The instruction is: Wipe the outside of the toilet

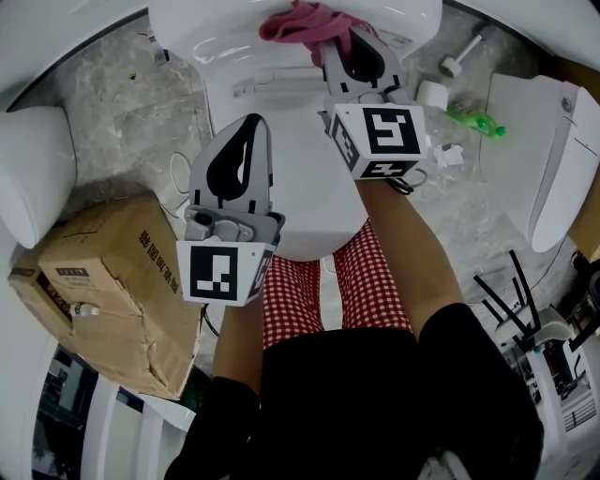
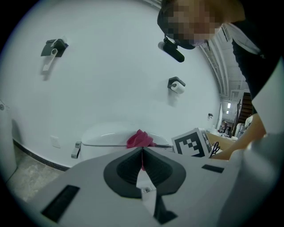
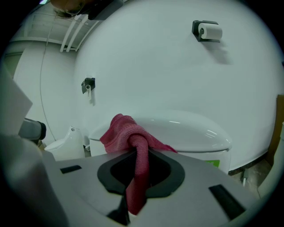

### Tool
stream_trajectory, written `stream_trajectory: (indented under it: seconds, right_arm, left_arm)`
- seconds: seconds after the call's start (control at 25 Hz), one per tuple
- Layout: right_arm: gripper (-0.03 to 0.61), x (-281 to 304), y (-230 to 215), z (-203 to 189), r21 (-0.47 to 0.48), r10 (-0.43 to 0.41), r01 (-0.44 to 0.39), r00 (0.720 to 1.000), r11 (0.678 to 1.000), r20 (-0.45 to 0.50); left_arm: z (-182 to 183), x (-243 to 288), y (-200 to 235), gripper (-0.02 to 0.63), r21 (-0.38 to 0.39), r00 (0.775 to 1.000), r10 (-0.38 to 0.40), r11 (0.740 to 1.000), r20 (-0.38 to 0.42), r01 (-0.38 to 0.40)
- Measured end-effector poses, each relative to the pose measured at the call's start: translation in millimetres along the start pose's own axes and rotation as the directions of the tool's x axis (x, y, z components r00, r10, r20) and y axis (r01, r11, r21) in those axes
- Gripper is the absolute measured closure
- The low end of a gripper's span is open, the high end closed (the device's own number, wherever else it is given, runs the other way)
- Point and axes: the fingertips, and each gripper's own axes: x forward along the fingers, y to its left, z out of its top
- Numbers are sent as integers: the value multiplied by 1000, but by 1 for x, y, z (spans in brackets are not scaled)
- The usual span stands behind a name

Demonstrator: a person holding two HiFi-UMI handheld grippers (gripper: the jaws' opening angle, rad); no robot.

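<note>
Two grippers are over the toilet [image 1: 309,220], and I judge the wipe barely begun: the cloth [image 1: 298,22] lies on the tank [image 1: 211,28] at the far end, with lid [image 1: 300,169] and bowl sides left, though no frame shows what is clean. My right gripper [image 1: 336,45] reaches far, jaws clamped on the cloth. My left gripper [image 1: 251,127] hovers nearer, over the lid's left edge, jaws together, empty.

Bathroom-fixture storeroom: toilet [image 1: 309,187], other toilets [image 1: 555,187], cardboard box [image 1: 103,281].
</note>
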Motion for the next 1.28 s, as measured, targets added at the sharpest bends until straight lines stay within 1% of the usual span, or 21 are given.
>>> stream_trajectory:
  seconds: [0.36, 0.56, 0.84, 1.28]
  right_arm:
    - [523, -19, -37, -1, 22, -47, 47, 999, 999, 3]
    - [523, -29, -52, -3, 37, -71, 71, 997, 997, 4]
    - [523, -39, -67, -4, 6, -55, 55, 998, 998, -5]
    - [523, -58, -93, -6, -26, -69, 68, 997, 997, -22]
  left_arm:
    - [3, 15, -22, 603, 1, 1000, -28, 1000, -1, 28]
    - [4, 20, -31, 603, 28, 999, -37, 999, -13, 37]
    - [4, 30, -48, 603, 29, 999, -47, 998, -9, 47]
    - [6, 45, -75, 603, 27, 997, -74, 997, -6, 74]
